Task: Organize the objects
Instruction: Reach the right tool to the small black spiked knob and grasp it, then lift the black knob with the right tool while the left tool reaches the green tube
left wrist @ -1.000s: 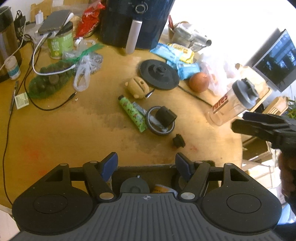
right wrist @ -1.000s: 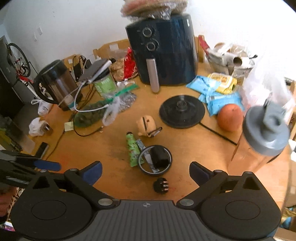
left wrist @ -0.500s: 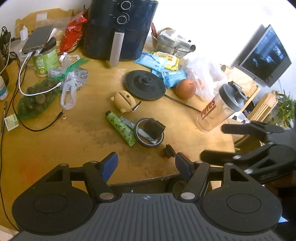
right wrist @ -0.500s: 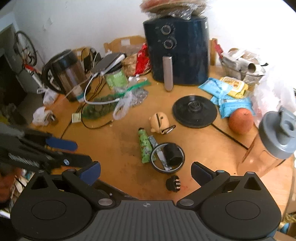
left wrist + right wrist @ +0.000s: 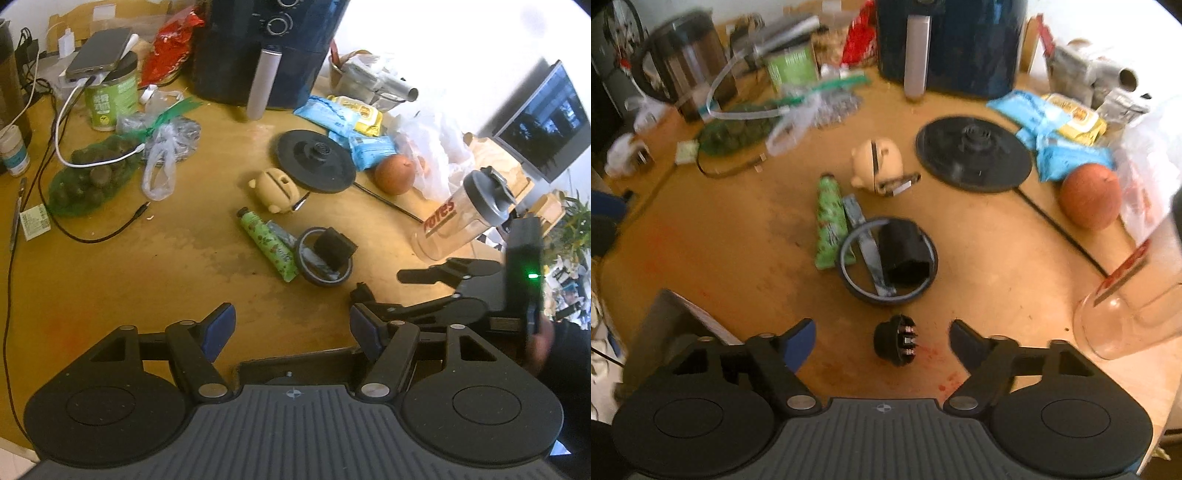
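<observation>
L gripper (image 5: pixel 291 325) jaws apart, empty, over table's near edge; R gripper (image 5: pixel 882 338) jaws closing, pads not touching anything.

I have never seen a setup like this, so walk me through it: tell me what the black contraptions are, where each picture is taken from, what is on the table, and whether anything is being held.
There is no robot. A person carries a hand-held two-finger gripper in each hand, and each carries a wide-angle camera looking along its fingers. The black shape low in each picture is that gripper's own body.

The left camera shows the left gripper, open and empty, over the near edge of the wooden table. At its right you see the right gripper from the side.

The right camera shows the right gripper, its jaws closing around a small black knob that they do not yet press.

Also on the table: a green tube, a black ring with a black block inside, a tan pig figure, a black disc, an orange fruit, a clear shaker bottle and a dark air fryer.
</observation>
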